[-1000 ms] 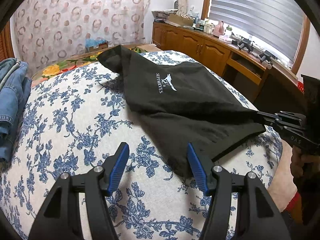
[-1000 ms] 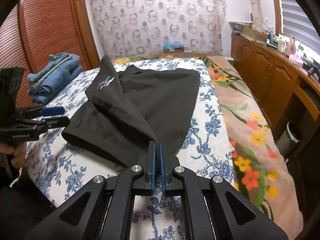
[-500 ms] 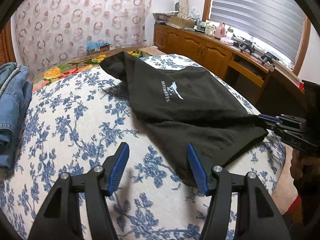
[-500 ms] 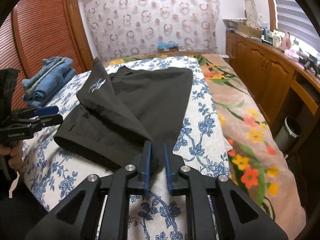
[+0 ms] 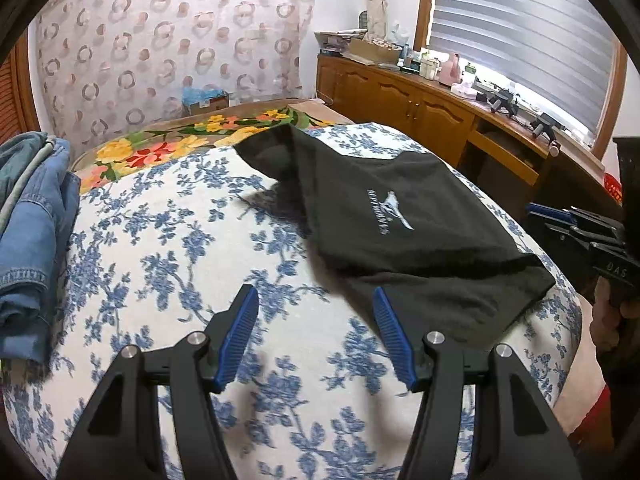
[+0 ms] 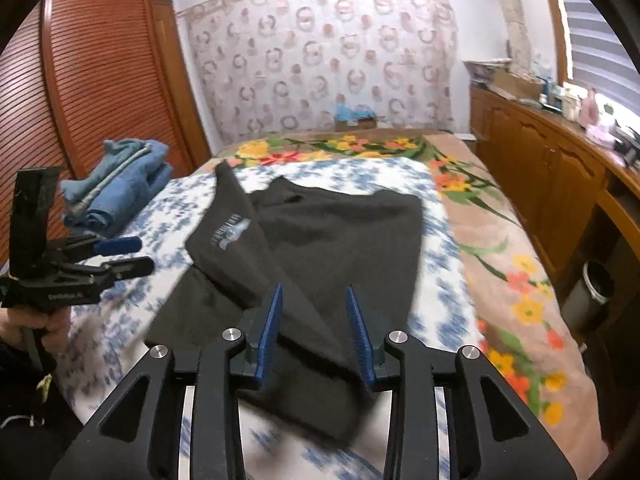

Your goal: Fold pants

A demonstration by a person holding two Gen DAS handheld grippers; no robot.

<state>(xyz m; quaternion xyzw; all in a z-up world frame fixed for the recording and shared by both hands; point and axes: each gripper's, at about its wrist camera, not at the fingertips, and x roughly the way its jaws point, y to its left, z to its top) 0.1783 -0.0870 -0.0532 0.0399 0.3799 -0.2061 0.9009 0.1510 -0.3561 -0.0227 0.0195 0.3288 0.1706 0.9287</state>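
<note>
Bedroom light from the blinds falls across a bed (image 5: 168, 264) covered in a blue-flowered white spread, which serves as the flat folding surface. On it lie the black pants (image 5: 400, 240), toward the near corner on the window side, with one layer turned diagonally over the rest so that the pale printed logo (image 5: 390, 214) faces up. Judging by that lie, a first fold is in place and the cloth has been let down to settle.

The right tongs (image 6: 316, 332) hover low over the near end of the pants with their jaws opening; black cloth lies beneath and between the blue pads (image 6: 272, 328), but they do not press on it, which suits a release. The left tongs (image 5: 316, 336) stand apart and empty over bare spread just beside the pants' edge, well placed for taking a new hold.

A stack of folded denim (image 5: 32, 240) sits at the far side of the bed, well apart, probably kept there to leave working room.
</note>
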